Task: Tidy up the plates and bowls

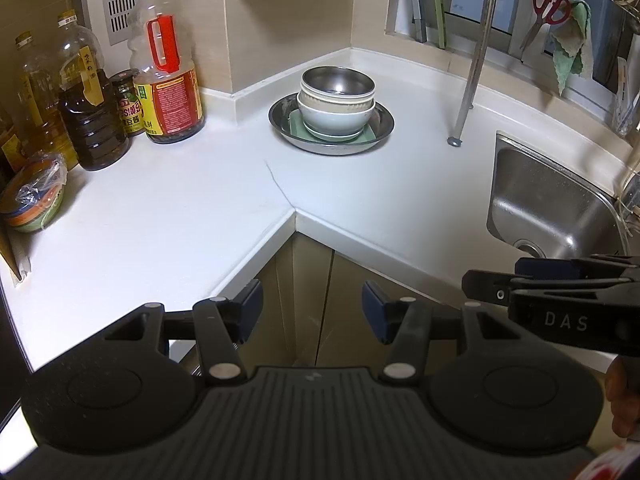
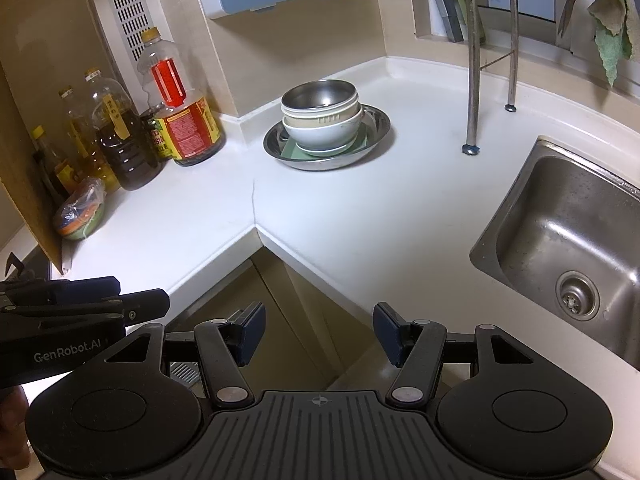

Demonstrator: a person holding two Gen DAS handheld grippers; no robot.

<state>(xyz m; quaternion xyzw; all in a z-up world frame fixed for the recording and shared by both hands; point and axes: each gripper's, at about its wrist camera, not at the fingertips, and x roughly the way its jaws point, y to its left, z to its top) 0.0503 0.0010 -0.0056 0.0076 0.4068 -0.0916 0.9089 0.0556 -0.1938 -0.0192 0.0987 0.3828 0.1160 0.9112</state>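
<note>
The left gripper (image 1: 312,312) hangs over the inner corner of the white counter (image 1: 180,216), its fingers spread apart with nothing between them. The right gripper (image 2: 318,334) is level beside it, fingers likewise spread and holding nothing. Well ahead of both, near the back wall, sits a stack of dishes: a steel bowl (image 1: 338,80) nested in a cream bowl (image 1: 336,101) and a white bowl (image 1: 335,118), on a green plate (image 1: 296,126) inside a wide steel dish (image 1: 384,128). Oil bottles (image 1: 170,80) stand ahead to the left, the sink (image 2: 568,240) ahead to the right.
</note>
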